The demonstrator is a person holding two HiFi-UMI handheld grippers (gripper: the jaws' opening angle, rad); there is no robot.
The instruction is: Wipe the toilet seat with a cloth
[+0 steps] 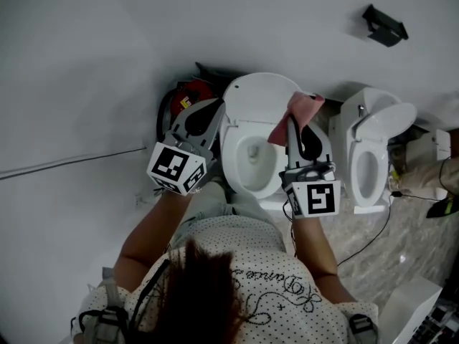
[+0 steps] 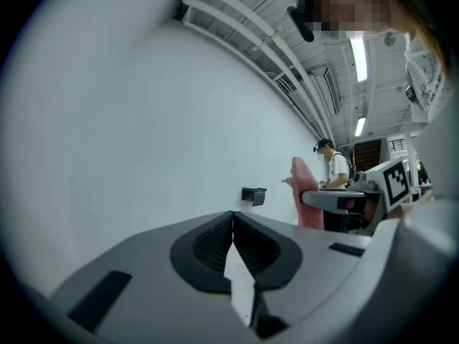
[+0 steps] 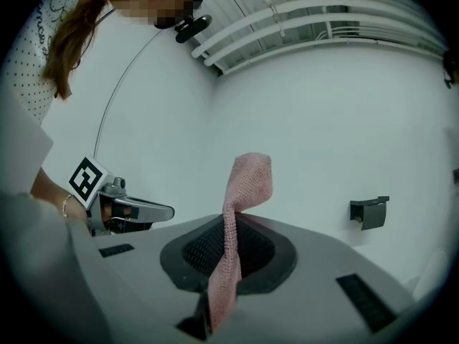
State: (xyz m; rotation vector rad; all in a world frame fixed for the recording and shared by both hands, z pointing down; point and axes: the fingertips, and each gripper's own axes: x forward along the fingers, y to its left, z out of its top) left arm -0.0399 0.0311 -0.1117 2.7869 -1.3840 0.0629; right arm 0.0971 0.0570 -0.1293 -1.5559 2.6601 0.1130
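Note:
A white toilet point(image 1: 252, 165) with its lid up stands against the wall, seen from above in the head view. My right gripper point(image 1: 295, 125) is raised over the toilet's right side and is shut on a pink cloth point(image 1: 295, 115), which sticks up between its jaws point(image 3: 237, 221). The left gripper point(image 1: 213, 109) is held up at the toilet's left, jaws pressed together with nothing in them point(image 2: 232, 236). Both gripper views look at the white wall, not the seat. The pink cloth point(image 2: 304, 198) also shows in the left gripper view.
A second white toilet point(image 1: 373, 149) stands to the right. A red and black object point(image 1: 185, 99) sits at the wall, left of the toilet. A black holder point(image 1: 385, 26) is fixed to the wall. Another person point(image 2: 336, 169) stands far off.

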